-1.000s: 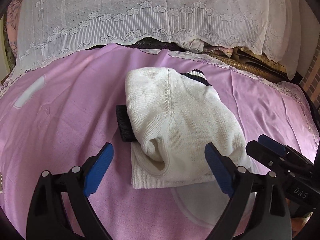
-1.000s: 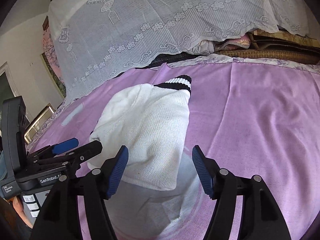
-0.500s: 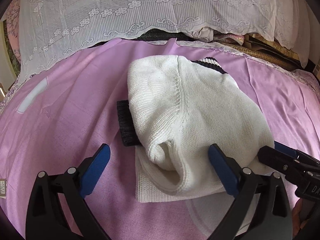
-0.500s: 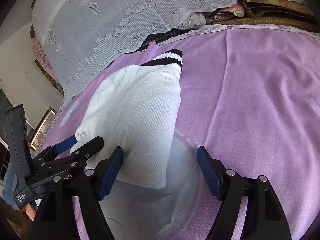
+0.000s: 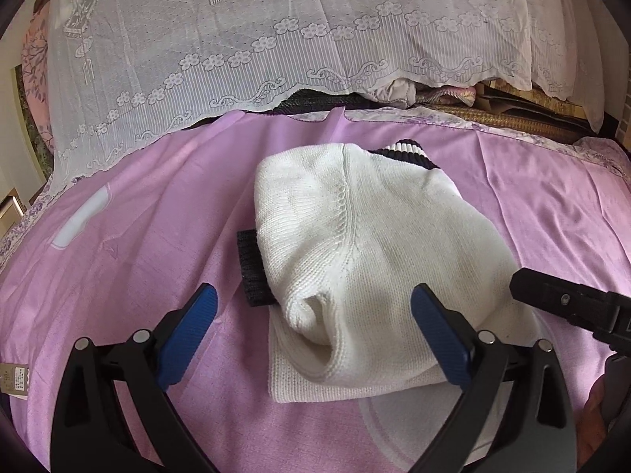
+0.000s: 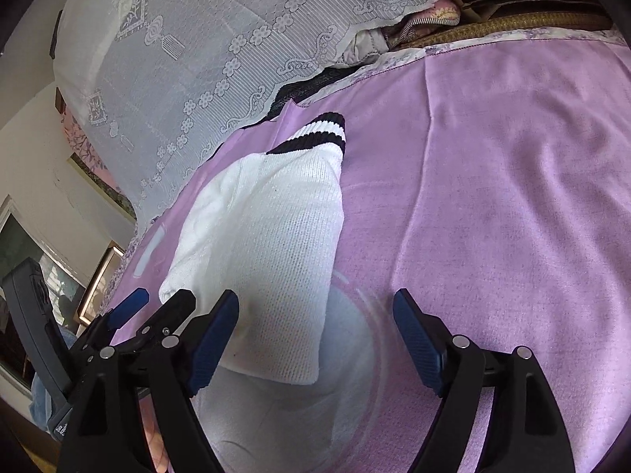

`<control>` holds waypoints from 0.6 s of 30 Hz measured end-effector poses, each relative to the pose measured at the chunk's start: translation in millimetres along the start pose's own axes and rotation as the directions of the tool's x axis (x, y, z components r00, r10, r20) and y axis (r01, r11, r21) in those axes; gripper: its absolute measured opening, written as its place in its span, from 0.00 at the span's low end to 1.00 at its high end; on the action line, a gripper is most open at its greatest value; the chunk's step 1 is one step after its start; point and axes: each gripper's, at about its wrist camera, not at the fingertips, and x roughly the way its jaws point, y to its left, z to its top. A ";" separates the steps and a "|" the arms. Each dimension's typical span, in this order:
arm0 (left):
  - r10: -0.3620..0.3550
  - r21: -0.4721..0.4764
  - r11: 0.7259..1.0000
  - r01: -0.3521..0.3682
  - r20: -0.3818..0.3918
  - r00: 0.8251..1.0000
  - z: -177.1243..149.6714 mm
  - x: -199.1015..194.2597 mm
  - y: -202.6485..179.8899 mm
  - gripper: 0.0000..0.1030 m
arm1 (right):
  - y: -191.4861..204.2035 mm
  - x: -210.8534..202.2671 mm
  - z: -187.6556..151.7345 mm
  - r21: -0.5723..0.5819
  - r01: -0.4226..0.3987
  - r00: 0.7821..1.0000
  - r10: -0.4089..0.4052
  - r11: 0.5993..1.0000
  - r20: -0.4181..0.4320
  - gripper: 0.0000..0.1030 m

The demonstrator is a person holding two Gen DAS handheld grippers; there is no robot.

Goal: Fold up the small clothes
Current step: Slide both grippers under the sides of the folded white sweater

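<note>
A small white knit sweater (image 5: 366, 260) lies folded in a bundle on the purple sheet (image 5: 150, 216). Its black-and-white striped cuff (image 5: 410, 153) points away, and a black ribbed band (image 5: 252, 272) sticks out on its left. My left gripper (image 5: 315, 339) is open and empty, its jaws standing either side of the sweater's near edge. In the right wrist view the sweater (image 6: 272, 236) lies ahead to the left, striped cuff (image 6: 315, 134) at the far end. My right gripper (image 6: 315, 343) is open and empty over its near right corner.
A white lace cloth (image 5: 276, 39) covers the pile behind the bed, with folded fabrics (image 5: 445, 94) showing under its edge. A white print (image 5: 83, 220) marks the sheet at left. The right gripper's finger (image 5: 568, 299) enters the left wrist view at right.
Both grippers have moved in closer to the sweater's near edge and stayed open. The right wrist camera has tilted down and to the left. The sweater has not moved.
</note>
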 end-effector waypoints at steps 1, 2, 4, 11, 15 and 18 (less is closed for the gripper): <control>-0.016 -0.007 1.000 0.016 -0.007 1.000 0.1 0.9 1.3 0.94 | -0.4 0.8 0.9 0.002 -0.002 1.000 0.002 1.000 -0.001 0.79; -0.034 -0.016 0.999 0.034 -0.014 0.999 0.2 1.8 2.3 0.94 | -0.7 2.0 1.8 0.003 -0.004 1.000 0.004 1.000 -0.002 0.80; -0.089 -0.035 0.996 0.088 -0.034 0.995 0.6 4.9 4.7 0.94 | -1.1 4.4 4.1 0.003 -0.010 1.000 0.010 1.000 -0.006 0.81; -0.331 -0.181 0.934 0.309 -0.111 0.937 6.4 29.0 25.6 0.95 | -12.2 12.1 14.0 0.053 -0.064 0.998 0.065 0.997 -0.024 0.83; -0.428 -0.289 0.877 0.384 -0.106 0.897 9.2 38.3 43.9 0.95 | -19.3 12.9 18.2 0.089 -0.088 0.996 0.091 0.992 -0.025 0.83; -0.403 -0.333 0.876 0.349 -0.107 0.909 10.4 40.4 54.4 0.95 | -16.9 9.7 19.1 0.080 -0.073 0.997 0.074 0.994 -0.013 0.83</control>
